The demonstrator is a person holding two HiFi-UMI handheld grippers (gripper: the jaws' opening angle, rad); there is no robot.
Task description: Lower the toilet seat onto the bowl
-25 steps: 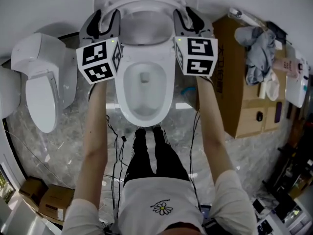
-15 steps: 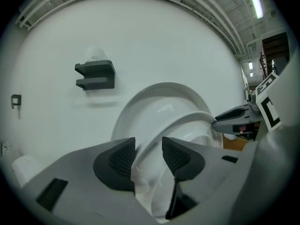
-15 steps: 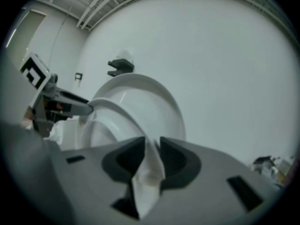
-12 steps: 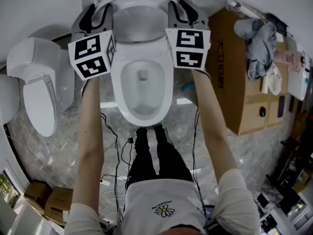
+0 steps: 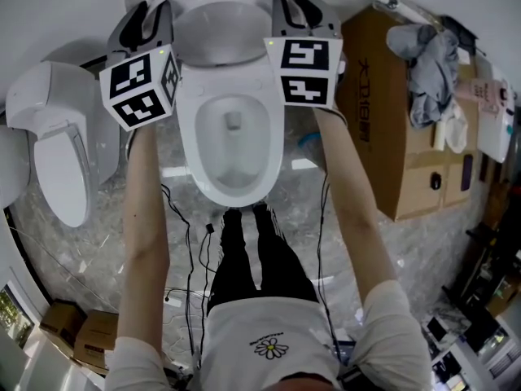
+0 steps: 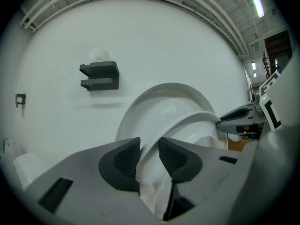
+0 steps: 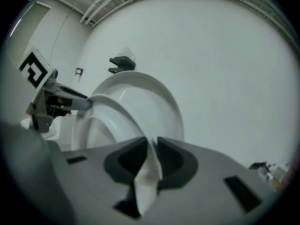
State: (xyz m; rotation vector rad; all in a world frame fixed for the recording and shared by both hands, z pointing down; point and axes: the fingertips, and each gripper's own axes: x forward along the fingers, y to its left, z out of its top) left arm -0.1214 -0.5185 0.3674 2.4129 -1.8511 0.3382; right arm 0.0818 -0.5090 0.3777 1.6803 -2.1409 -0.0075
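Toilet seat (image 6: 192, 117) raised, tilted above bowl (image 5: 186, 120), at far end, lid (image 6: 164, 95) behind. Left rim clamped by left gripper (image 5: 153, 13), right rim by right gripper (image 5: 293, 2). Both finger pairs narrow, just closed onto seat edge.

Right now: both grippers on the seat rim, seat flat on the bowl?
No: the toilet seat is raised, tilted off the bowl, per the left gripper view. The left gripper and right gripper, jaws just closing, do clamp its rim.
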